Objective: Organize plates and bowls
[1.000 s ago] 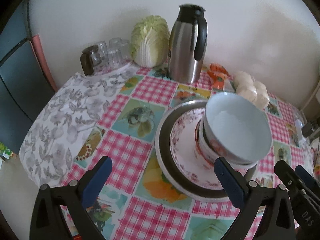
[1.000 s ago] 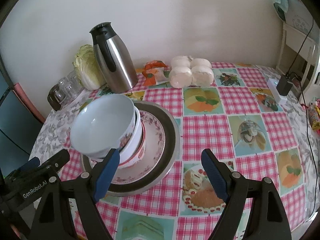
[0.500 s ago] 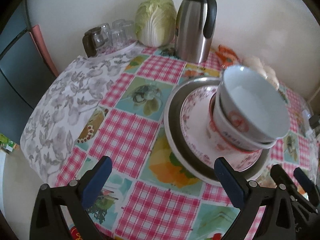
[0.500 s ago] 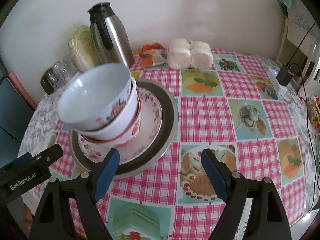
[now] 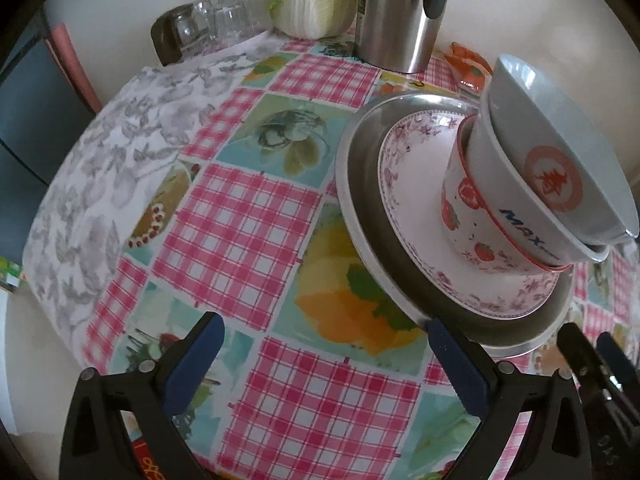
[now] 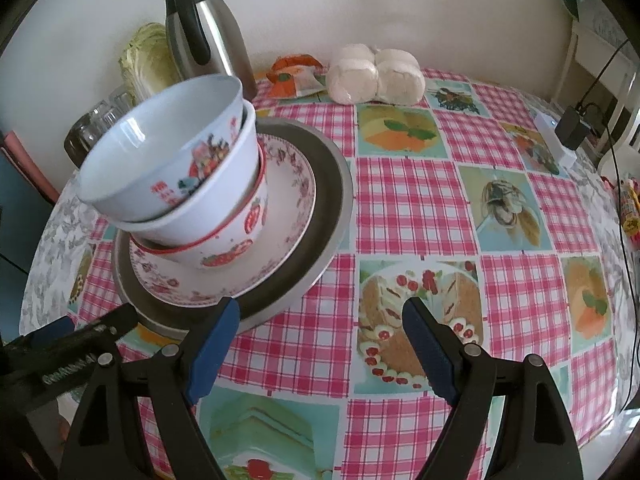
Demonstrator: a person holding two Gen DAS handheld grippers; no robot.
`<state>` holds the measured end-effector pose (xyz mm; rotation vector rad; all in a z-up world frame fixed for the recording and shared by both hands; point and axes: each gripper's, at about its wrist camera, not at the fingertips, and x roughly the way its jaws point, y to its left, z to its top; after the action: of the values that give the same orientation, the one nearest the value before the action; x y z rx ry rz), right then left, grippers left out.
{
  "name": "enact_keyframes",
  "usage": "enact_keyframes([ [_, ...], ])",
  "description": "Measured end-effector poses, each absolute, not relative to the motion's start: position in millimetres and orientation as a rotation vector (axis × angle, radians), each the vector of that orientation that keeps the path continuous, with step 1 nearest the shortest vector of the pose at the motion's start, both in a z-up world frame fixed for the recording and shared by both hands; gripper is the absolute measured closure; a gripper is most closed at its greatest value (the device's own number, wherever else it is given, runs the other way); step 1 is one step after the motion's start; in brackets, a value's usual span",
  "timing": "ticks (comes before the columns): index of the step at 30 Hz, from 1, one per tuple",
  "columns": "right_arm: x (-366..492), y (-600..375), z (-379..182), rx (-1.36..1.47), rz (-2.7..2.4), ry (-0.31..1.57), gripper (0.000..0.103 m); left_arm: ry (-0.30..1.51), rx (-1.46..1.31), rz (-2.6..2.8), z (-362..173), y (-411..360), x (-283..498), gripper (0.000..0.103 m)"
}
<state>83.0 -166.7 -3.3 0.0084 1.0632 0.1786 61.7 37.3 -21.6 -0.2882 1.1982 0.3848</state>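
The middle bowl (image 5: 532, 236) in the stack carries blue lettering "MAX" on its outer wall, with smaller print after it too small to read. The top bowl (image 5: 560, 176) bears a red round emblem enclosing a Chinese character; red characters on its other side stay illegible.

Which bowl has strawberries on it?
The bottom bowl of the three stacked ones, sitting right on the flowered plate. It has a red rim and red strawberries; the middle bowl is plain white there, and the top bowl shows other pictures.
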Motion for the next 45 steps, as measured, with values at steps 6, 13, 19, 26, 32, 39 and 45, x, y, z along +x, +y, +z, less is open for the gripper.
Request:
enact_keyframes([
  [6,84,-169,-6,0.011,0.164,1.078,0.019,1.189,-0.294,0.346,-23,38,60,0.000],
  [13,81,-166,-9,-0.004,0.159,1.087,0.019,1.197,-0.251,0.336,-25,37,57,0.000],
  [19,79,-166,-8,-0.003,0.152,1.087,0.019,1.208,-0.204,0.336,-28,38,56,0.000],
  [26,74,-166,-7,-0.007,0.144,1.094,0.019,1.203,-0.187,0.318,-27,36,54,0.000],
  [32,71,-166,-6,-0.009,0.135,1.093,0.019,1.206,-0.197,0.303,-27,36,53,0.000],
  [39,69,-167,-5,-0.011,0.125,1.092,0.019,1.211,-0.204,0.290,-27,35,53,0.000],
  [45,70,-167,-4,-0.014,0.124,1.090,0.019,1.215,-0.215,0.288,-28,37,54,0.000],
])
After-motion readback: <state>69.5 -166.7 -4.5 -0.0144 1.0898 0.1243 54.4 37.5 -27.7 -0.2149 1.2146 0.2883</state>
